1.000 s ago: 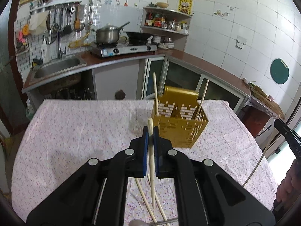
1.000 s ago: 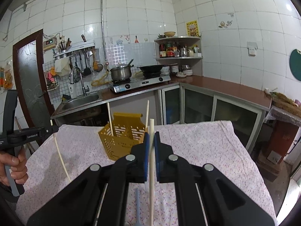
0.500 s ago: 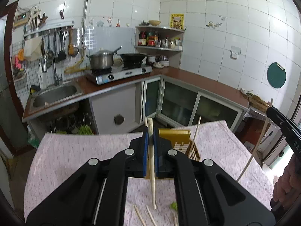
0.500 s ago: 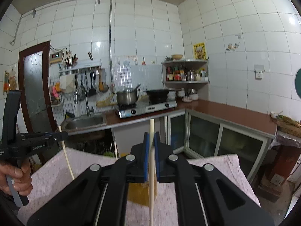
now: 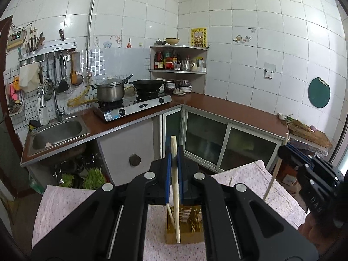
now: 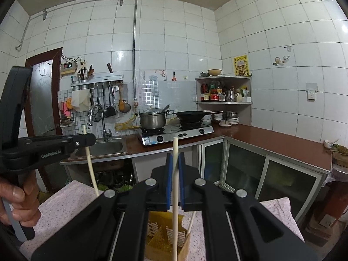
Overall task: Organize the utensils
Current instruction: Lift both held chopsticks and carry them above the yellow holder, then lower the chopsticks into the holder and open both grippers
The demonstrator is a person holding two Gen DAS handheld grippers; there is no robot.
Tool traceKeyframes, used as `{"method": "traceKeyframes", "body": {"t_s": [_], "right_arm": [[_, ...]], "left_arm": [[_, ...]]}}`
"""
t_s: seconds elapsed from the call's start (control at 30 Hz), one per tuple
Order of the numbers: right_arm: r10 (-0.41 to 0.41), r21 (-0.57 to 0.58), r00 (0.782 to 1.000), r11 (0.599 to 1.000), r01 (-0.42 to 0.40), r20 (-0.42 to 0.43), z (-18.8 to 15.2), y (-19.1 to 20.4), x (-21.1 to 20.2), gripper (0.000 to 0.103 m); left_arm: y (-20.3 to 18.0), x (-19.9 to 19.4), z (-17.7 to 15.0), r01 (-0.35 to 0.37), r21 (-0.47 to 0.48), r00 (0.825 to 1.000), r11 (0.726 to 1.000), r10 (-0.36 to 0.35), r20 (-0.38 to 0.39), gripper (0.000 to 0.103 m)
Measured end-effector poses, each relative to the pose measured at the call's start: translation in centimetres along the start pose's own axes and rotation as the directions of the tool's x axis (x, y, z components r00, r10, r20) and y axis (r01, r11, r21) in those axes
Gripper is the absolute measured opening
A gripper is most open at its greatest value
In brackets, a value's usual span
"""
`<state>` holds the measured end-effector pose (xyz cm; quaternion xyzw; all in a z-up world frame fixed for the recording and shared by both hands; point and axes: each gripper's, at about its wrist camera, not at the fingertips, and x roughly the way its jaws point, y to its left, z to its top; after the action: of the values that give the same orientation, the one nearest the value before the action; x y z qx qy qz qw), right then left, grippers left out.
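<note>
Chopsticks, one per gripper: I am seeing the left gripper [image 5: 173, 163] pinching a pale chopstick [image 5: 175, 187] between its blue pads [image 5: 168, 174], the stick standing nearly upright, its lower end hanging over the yellow utensil basket [image 5: 187, 224] on the table. The right gripper [image 6: 174, 165] is likewise pressing tight on a second chopstick [image 6: 175, 195], which is running straight down toward the same yellow basket [image 6: 161, 237]; whether either tip is inside the basket I cannot tell. Another stick [image 6: 191, 219] is already leaning in the basket. The basket is sitting on a floral tablecloth [image 5: 256, 180]. In the right view, a hand [image 6: 19, 202] is gripping the left tool's handle at the frame's left edge. Beyond the table, a counter is carrying a sink [image 5: 57, 132], a two-burner stove [image 5: 132, 106] with a steel pot [image 5: 109, 91] and a black wok [image 5: 148, 84].
</note>
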<state>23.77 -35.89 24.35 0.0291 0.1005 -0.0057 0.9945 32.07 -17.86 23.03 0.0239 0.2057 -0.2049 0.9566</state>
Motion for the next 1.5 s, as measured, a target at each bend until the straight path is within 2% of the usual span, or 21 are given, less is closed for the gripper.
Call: {"method": "traceKeyframes", "body": {"t_s": [0.23,0.67,0.97,1.07,1.2,1.5], "right_arm": [[0.013,-0.012,1.000,1.000,-0.012,0.017,-0.4,0.4,3.6,0.006],[0.030,0.011,0.999,1.000,-0.029,-0.044,-3.6,-0.2,7.7,0.006],[0.023,0.029,0.997,0.999,-0.021,-0.080,-4.6,-0.8,8.8,0.006],[0.021,0.041,0.996,0.999,-0.017,-0.082,-4.4,-0.9,8.8,0.007],[0.011,0.037,0.997,0.999,-0.008,-0.076,-4.0,-0.9,8.7,0.007],[-0.017,0.024,0.996,1.000,0.019,-0.091,-4.3,-1.8,6.6,0.007]], "left_arm": [[0.2,3.6,-0.2,0.006,-0.006,1.000,1.000,-0.006,-0.022,0.004],[0.2,7.7,-2.6,0.008,0.009,0.998,1.000,-0.008,-0.055,0.004],[0.4,9.3,-4.1,0.012,0.021,0.994,1.000,-0.010,-0.111,0.004],[0.5,9.2,-4.3,0.004,0.019,0.993,1.000,-0.002,-0.118,0.011],[1.1,9.1,-4.3,-0.012,0.001,0.992,1.000,0.012,-0.125,0.015],[3.4,7.9,-5.5,-0.051,-0.033,0.989,0.998,0.046,-0.142,0.016]]}}
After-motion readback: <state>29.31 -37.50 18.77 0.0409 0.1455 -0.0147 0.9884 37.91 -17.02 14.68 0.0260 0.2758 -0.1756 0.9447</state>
